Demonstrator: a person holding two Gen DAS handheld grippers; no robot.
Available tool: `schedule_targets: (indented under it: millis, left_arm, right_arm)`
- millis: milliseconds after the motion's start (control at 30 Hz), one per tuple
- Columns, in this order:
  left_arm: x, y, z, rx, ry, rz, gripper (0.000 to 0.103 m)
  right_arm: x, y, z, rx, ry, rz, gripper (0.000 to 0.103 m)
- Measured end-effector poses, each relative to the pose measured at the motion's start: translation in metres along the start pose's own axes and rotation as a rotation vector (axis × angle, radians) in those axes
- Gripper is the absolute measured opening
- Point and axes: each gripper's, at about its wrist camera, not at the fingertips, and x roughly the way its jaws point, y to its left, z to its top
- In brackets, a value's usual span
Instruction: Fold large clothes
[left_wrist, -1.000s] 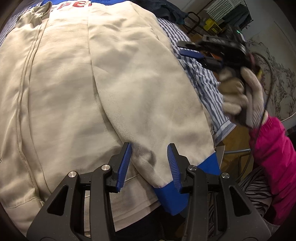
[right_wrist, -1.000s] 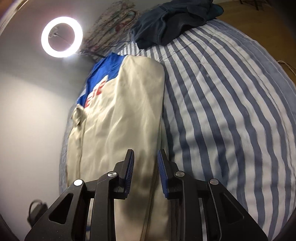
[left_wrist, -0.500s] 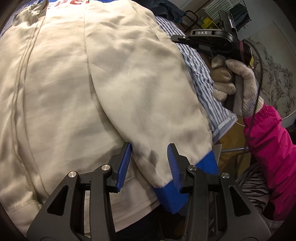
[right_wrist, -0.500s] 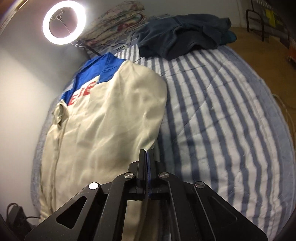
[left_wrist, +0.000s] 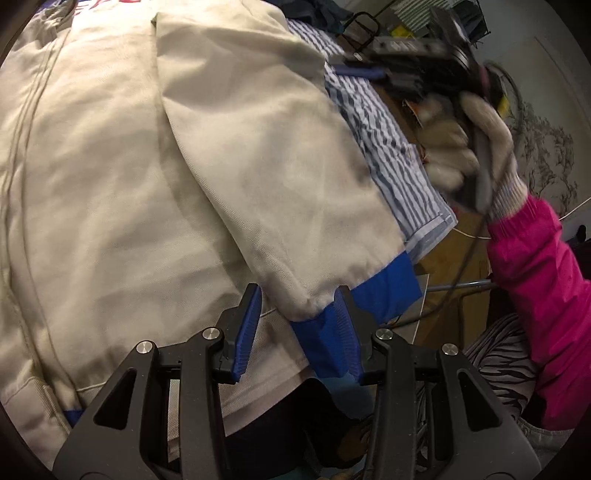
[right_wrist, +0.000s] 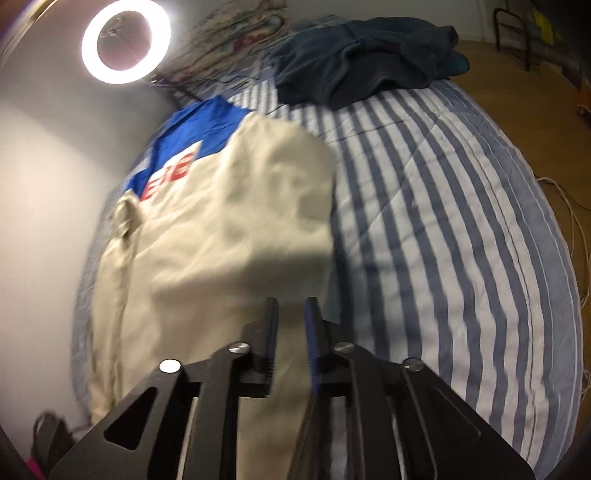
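- Bed (right_wrist: 461, 229), striped cover, fills my right-wrist view; dark blue garment (right_wrist: 365, 51) heaped at 1 o'clock, not yet folded as far as I can tell.
- Cream jacket (left_wrist: 110, 206) with blue yoke lies flat along the bed's left side, from 11 o'clock down to 6 in the right view. One sleeve (left_wrist: 266, 155) is already laid over the body, its blue cuff (left_wrist: 373, 295) at the near hem.
- Progress, my judgement: early to middle. Sleeve in; the lengthwise and crosswise folds are left.
- My right gripper (right_wrist: 291, 325): jaws have just been parting a little after closing; a raised ridge of cream cloth sits between them. Blurred, so I cannot tell whether the pads press on it.
- My left gripper (left_wrist: 295, 314): jaws apart, straddling the cuff end of the sleeve at 6 o'clock, not clamped.
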Motion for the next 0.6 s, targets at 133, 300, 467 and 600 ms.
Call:
schedule_targets:
  millis: [133,300,467,600]
  left_arm:
    - [0.004,0.006,-0.009,-0.027,0.022,-0.014,0.041]
    - [0.01,-0.003,-0.019,0.013,0.025,-0.008,0.032]
    - [0.017,-0.016,-0.024,0.011,0.03,-0.013,0.011]
    - [0.016,-0.032,-0.03,0.046,0.018,-0.015,0.008]
  right_arm:
    - [-0.013,-0.002,-0.037,-0.003,0.093,0.041,0.015]
    - [-0.02,-0.008,-0.092,0.015,0.203,0.078,0.015]
    - [-0.018,0.008,-0.126,-0.057,0.246,0.042,0.003]
    - [-0.031,0.027,-0.126,-0.152,0.208,-0.034,0.002]
